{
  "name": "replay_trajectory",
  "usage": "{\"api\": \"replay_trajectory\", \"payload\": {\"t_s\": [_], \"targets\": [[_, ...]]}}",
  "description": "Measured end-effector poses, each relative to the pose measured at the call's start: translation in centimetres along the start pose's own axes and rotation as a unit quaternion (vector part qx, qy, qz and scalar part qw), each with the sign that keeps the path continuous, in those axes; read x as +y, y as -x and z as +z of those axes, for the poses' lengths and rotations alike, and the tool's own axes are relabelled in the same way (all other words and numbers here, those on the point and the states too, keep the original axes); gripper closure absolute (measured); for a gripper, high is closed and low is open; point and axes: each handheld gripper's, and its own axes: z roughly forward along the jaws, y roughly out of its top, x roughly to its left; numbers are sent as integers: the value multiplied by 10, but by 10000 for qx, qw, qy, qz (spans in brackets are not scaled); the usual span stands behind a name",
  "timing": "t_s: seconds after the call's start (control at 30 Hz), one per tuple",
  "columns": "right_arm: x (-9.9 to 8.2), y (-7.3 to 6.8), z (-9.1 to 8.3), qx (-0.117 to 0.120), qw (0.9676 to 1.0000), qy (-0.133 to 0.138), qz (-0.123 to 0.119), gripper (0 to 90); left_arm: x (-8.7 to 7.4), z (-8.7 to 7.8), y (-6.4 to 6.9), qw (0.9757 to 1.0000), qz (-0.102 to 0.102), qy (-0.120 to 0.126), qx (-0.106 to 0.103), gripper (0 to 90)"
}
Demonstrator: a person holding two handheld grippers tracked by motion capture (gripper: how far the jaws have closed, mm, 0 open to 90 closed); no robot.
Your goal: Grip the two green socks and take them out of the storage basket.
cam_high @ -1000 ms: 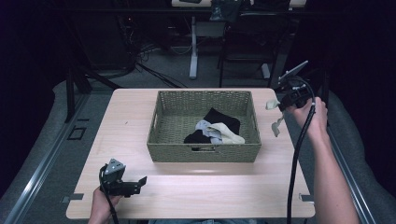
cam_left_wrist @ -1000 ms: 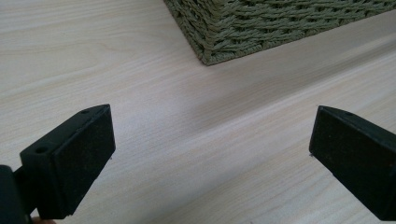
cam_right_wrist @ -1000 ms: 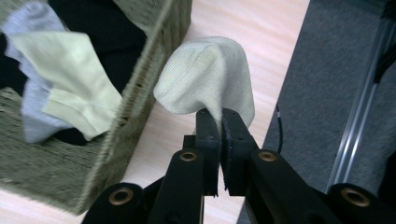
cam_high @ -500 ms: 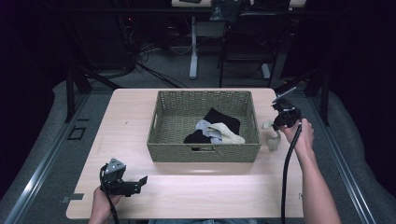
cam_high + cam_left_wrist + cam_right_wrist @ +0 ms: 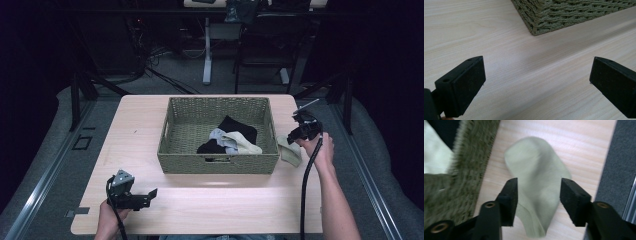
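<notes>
In the right gripper view, the pale green fabric sock (image 5: 537, 182) lies flat on the light wooden table (image 5: 579, 142) at frame centre, between the right gripper (image 5: 539, 195)'s just-opened, spread jaws.

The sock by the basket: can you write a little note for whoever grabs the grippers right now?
Right gripper: jaws have just been opening and now stand apart over the pale green sock, not pressing it.
The sock lies flat on the table, just outside the basket's right wall.
Left gripper: open, nothing between the jaws, low over the table's near left corner.
Wicker basket: holds black and light socks.
Left to do: probably pick the pale green sock up and drop it in the basket.
</notes>
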Motion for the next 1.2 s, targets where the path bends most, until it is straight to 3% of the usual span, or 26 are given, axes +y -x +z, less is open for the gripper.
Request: {"api": "replay_trajectory", "payload": {"t_s": [0.03, 0.13, 0.2, 0.27, 0.3, 0.33, 0.53, 0.6, 0.77, 0.8, 0.87, 1.2], "targets": [[0, 0, 0, 0, 10000, 0, 0, 434, 0, 0, 0, 10000, 1, 2, 0, 4], [1, -1, -27, 60, 9994, 318, -76, 351, 0, 1, 0, 10000, 24, 2, 9, 4], [2, -2, -35, 89, 9991, 400, -99, 323, 1, 1, 1, 10000, 12, -11, 1, 5], [6, -11, -60, 92, 9979, 595, -253, 263, 1, 2, 1, 10000, 10, 1, 2, 4], [6, -11, -60, 92, 9979, 595, -253, 263, 1, 2, 1, 10000, 10, 1, 2, 4], [9, -18, -75, 122, 9970, 650, -401, 231, 1, 1, 1, 10000, 14, -6, 1, 4], [21, -39, -98, 167, 9947, 761, -670, 176, 1, 0, 1, 10000, 20, -1, 24, 4], [29, -55, -107, 211, 9922, 840, -892, 152, 0, 1, 1, 10000, 2, 26, 24, 4], [38, -74, -112, 262, 9901, 849, -1085, 138, 0, 0, 0, 10000, 9, 0, 6, 4], [43, -85, -112, 296, 9886, 846, -1209, 126, 0, 0, 0, 10000, 7, 2, 6, 4], [44, -89, -112, 313, 9879, 847, -1264, 117, 0, 0, 0, 10000, 3, 25, 22, 4], [60, -131, -91, 533, 9819, 884, -1586, 70, -1, -1, 0, 10000, 7, 16, 26, 4]]}}
